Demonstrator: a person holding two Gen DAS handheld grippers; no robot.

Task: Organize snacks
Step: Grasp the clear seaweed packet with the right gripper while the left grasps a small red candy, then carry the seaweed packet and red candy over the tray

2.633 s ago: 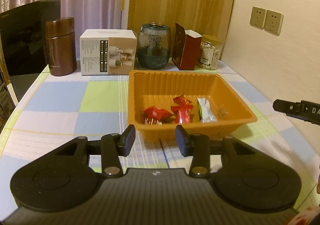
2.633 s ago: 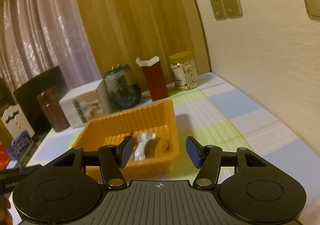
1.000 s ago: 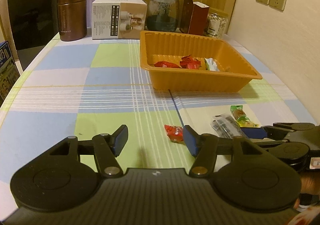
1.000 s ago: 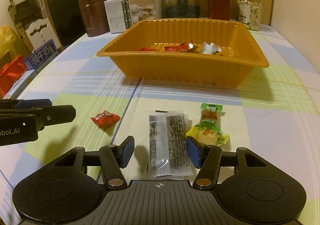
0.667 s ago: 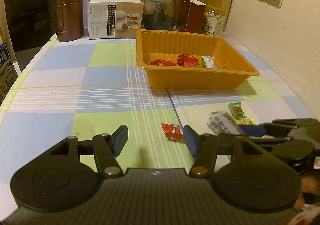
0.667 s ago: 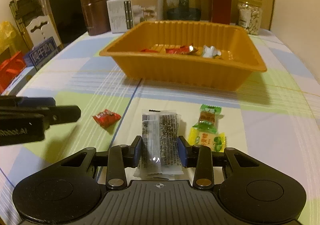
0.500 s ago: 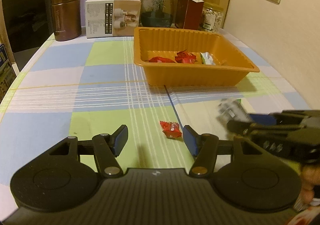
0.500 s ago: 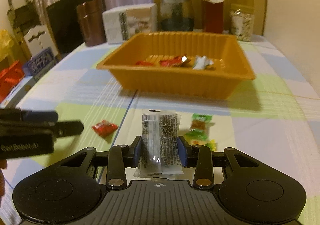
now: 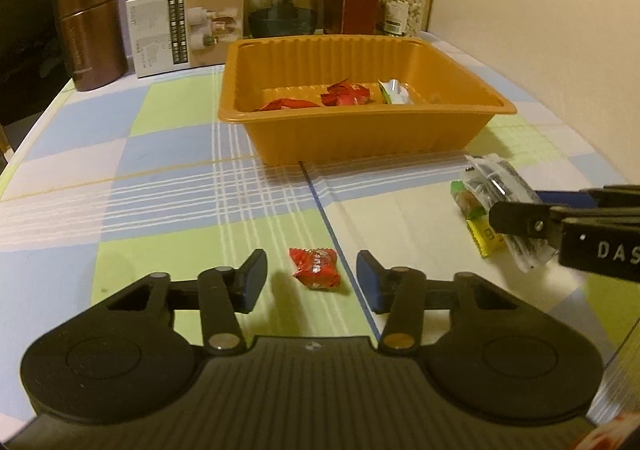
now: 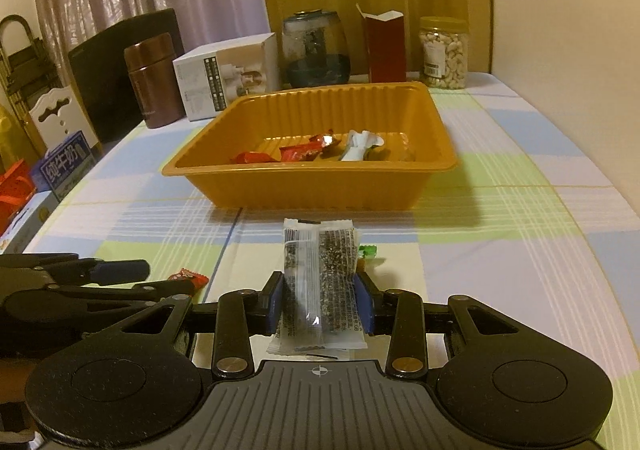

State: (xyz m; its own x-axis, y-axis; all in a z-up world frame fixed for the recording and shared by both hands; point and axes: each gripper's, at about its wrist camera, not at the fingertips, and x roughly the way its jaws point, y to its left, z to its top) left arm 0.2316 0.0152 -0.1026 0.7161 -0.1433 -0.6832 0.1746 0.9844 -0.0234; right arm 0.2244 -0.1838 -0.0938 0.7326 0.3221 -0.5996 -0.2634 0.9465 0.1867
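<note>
**Right grip on the sesame bar, left closing around the red candy**

Your right gripper (image 10: 320,300) clamps the clear-wrapped dark sesame bar (image 10: 319,282) across its width, both blue pads pressing its sides; the packet's far end sticks out toward the orange ribbed plastic tray (image 10: 316,180). A green-and-yellow wrapped sweet (image 9: 476,220) lies on the checked tablecloth (image 9: 160,178) just right of the bar, partly hidden by it.

Your left gripper (image 9: 310,280) has its jaws closing with the small red-wrapped candy (image 9: 316,272) between them, the pads not yet touching it. The candy lies flat on the cloth, near the dark seam line.

The tray sits beyond both grippers, its near rim facing you, with red wrappers and a white packet (image 10: 358,140) inside. Open cloth lies between the tray's near wall and your fingers. Left of the tray the table is bare up to its edge; at the far edge stand a brown metal flask (image 9: 90,30), a white carton (image 9: 186,28) and jars.
</note>
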